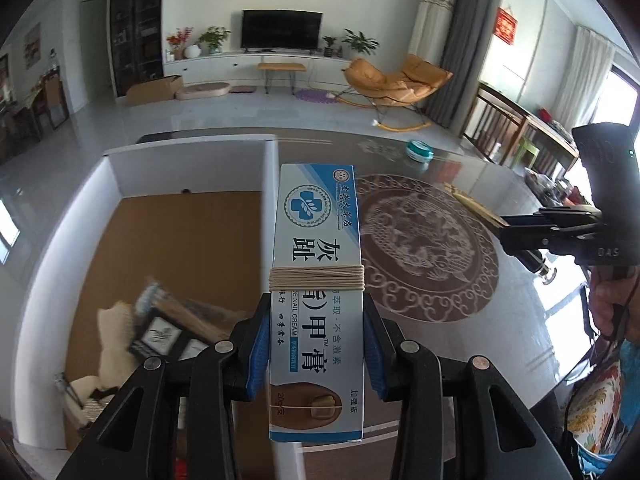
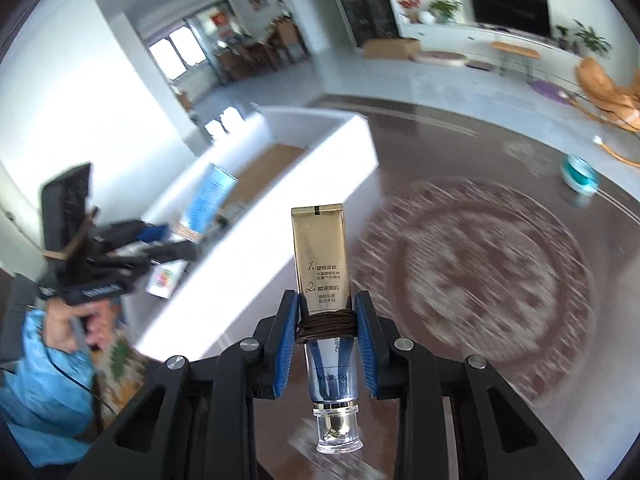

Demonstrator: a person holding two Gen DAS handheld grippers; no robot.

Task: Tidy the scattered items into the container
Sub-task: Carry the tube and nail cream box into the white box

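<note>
My left gripper is shut on a blue-and-white nail cream box wound with beige string, held above the right wall of the white container. Several items lie inside the container on its brown floor. My right gripper is shut on a gold cosmetic tube wound with brown cord, clear cap toward me, above the table right of the container. The right gripper also shows at the right edge of the left wrist view, and the left gripper with its box shows in the right wrist view.
A teal-and-white round jar stands on the glossy table at the far right, also in the right wrist view. The table has a round ornamental pattern. A wooden chair stands beyond the table.
</note>
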